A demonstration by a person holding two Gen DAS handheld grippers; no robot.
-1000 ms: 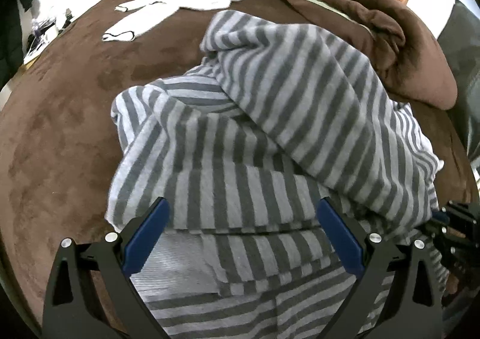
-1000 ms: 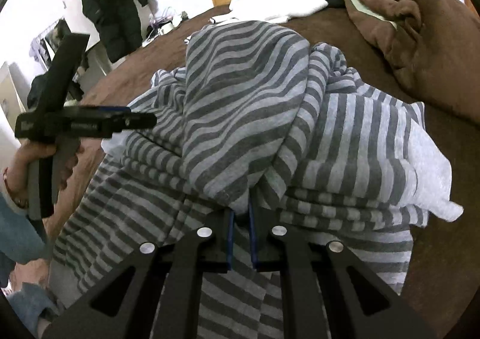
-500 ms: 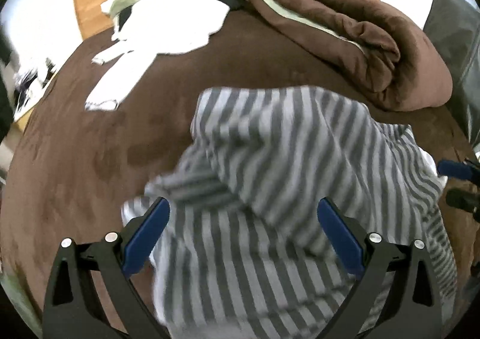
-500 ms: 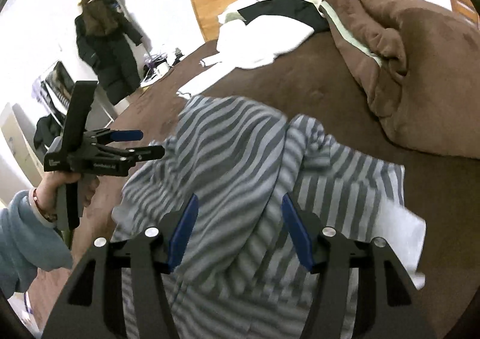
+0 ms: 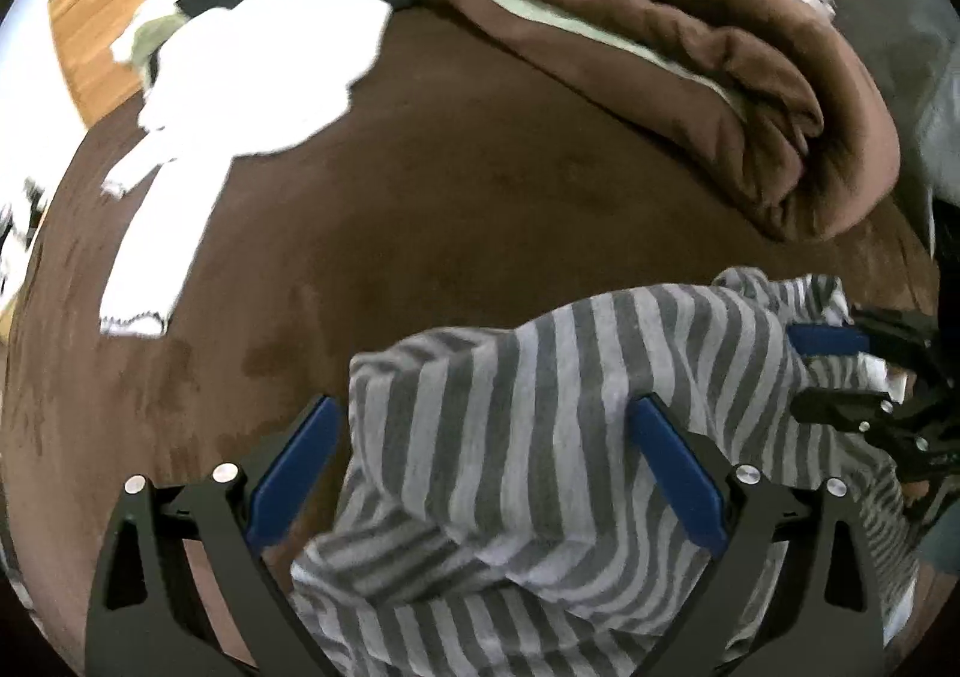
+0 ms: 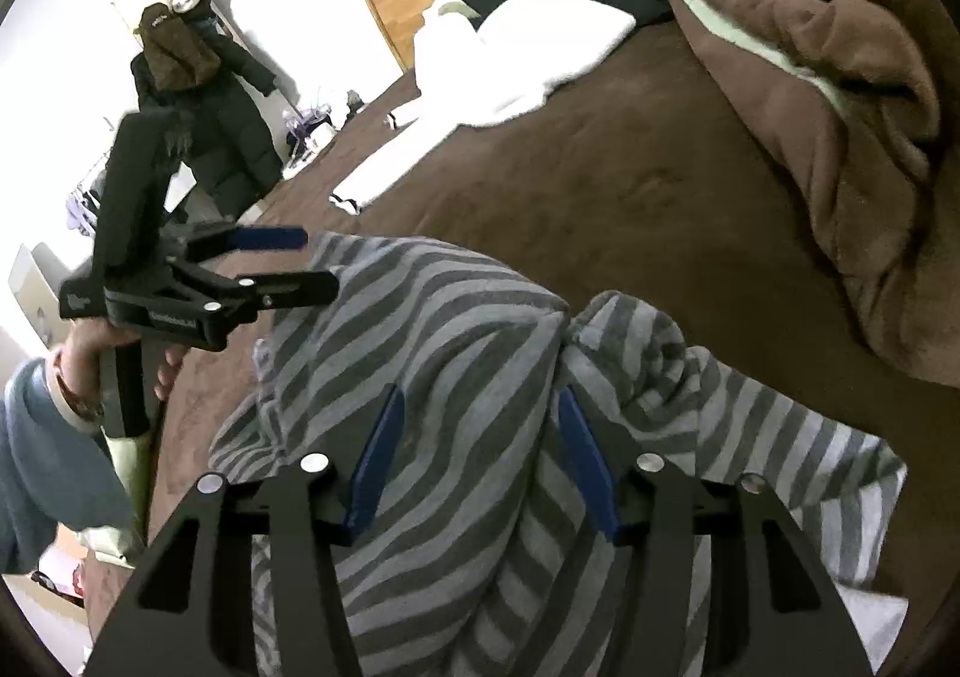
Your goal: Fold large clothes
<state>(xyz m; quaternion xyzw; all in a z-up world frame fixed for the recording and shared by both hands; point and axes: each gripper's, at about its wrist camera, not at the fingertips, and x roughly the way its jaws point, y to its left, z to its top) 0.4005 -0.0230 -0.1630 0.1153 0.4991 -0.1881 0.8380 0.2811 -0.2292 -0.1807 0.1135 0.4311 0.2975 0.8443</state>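
A grey striped garment [image 5: 528, 437] lies bunched on the brown bed cover, also in the right wrist view [image 6: 456, 377]. My left gripper [image 5: 486, 425] is open above the garment's near part, holding nothing; it shows from the side in the right wrist view [image 6: 300, 263]. My right gripper [image 6: 480, 419] is open with its blue pads on either side of a raised fold, not clamping it; it shows at the right edge of the left wrist view [image 5: 840, 371].
A folded brown blanket [image 5: 690, 77] lies at the far right of the bed. White and black clothes [image 5: 258, 59] lie by the wooden headboard [image 5: 78, 35]. Dark coats [image 6: 204, 95] hang on the wall to the left. Bare brown cover [image 5: 450, 197] lies between.
My right gripper opened and let go of the striped garment. Both grippers pulled back and up, so the garment now sits lower and smaller in both views.
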